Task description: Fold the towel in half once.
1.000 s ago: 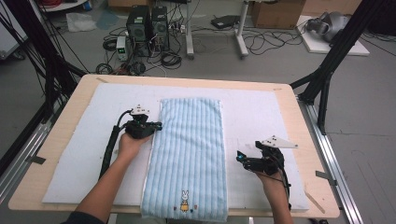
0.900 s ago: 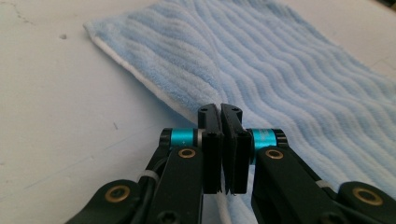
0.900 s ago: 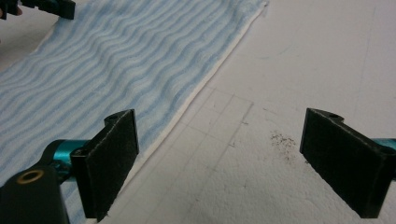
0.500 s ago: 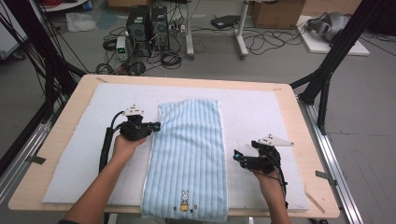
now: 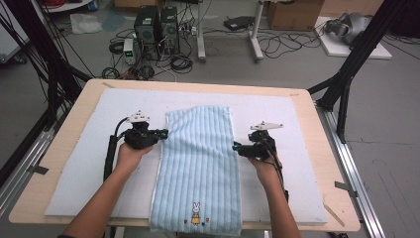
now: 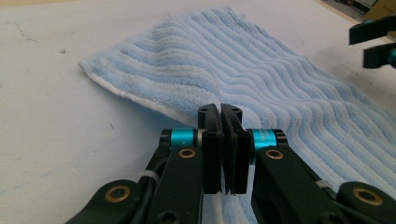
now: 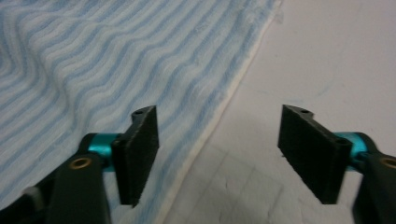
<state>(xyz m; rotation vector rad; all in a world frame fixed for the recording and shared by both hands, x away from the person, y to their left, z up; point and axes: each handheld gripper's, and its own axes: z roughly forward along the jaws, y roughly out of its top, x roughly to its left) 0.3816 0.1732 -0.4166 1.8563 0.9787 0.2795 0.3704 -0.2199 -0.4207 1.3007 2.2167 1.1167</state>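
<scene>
From my remote station, I see a blue striped towel (image 5: 198,168) lying lengthwise on the white pad (image 5: 74,188), its rabbit-marked hem at 6 o'clock hanging just over the table (image 5: 29,208) edge, its far hem toward 12.

At 9 o'clock of the towel, my left gripper (image 5: 161,134) sits at the cloth's long edge. In the left gripper view, its jaws stand pressed together on that edge, the white underside of the towel (image 6: 280,79) lifting slightly just past the tips of the left gripper (image 6: 223,112).

At 3 o'clock, my right gripper (image 5: 236,147) meets the opposite long edge. Its jaws stand apart and have just been closing; in the right gripper view the towel (image 7: 116,56) hem runs between them, one pad over the cloth, the other over the bare pad (image 7: 336,56), neither pressing on the right gripper's (image 7: 217,140) catch.

Both forearms enter from 6 o'clock.

Beyond the table, at 12 o'clock, computer towers (image 5: 156,25) and tangled cables (image 5: 277,44) sit on the floor.
</scene>
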